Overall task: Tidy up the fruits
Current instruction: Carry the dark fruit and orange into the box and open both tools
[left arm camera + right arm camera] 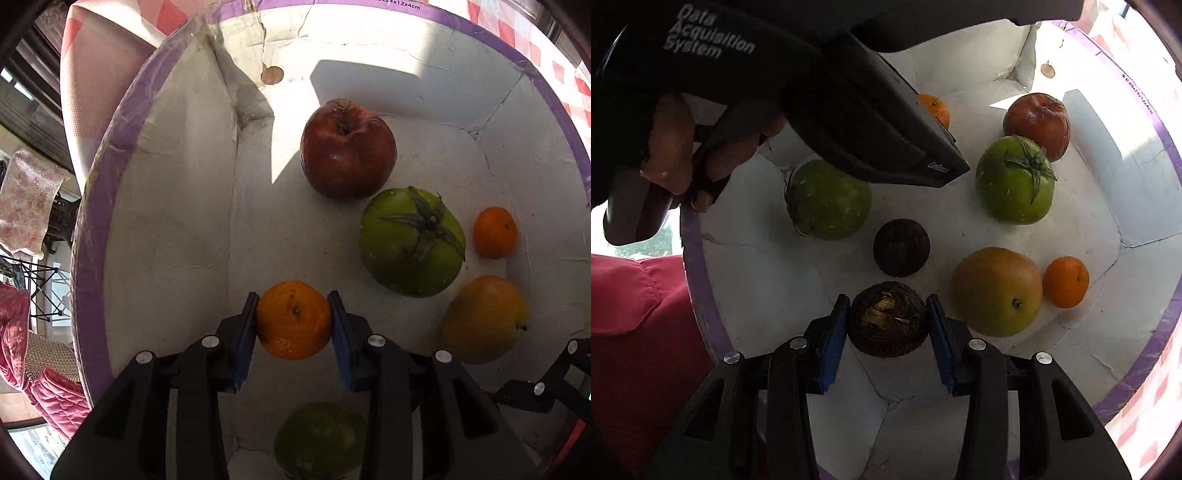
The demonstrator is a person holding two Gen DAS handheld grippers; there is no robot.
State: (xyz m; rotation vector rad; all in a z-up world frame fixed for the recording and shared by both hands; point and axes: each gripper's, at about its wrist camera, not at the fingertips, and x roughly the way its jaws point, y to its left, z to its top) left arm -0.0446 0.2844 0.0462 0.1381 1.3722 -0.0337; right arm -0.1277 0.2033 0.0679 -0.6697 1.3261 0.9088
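1. Left gripper (292, 319): jaws clamped on an orange (293, 320), blue pads pressing its left and right sides. The fruit sits inside the white box (177, 206), close to the left wall; whether it rests on the floor or is lifted cannot be told.
2. Right gripper (888, 320): jaws clamped on a dark brown fruit (888, 320), husk end facing the camera, over the near part of the box floor.
3. Just beyond it lies a second dark fruit (901, 247), apart from the held one.
4. Further contents, left wrist view: a red apple (348, 148) toward the far wall, a green tomato (412, 242) just in front of it, a small orange (495, 232) beside the tomato, a yellow-green mango (484, 318) nearer, and a green fruit (319, 441) below the left gripper.
5. The box has a purple rim (92, 229) and stands on a red-checked cloth (576, 85).
6. Right wrist view: the person's left hand (683, 147) holds the left gripper's handle above the box.
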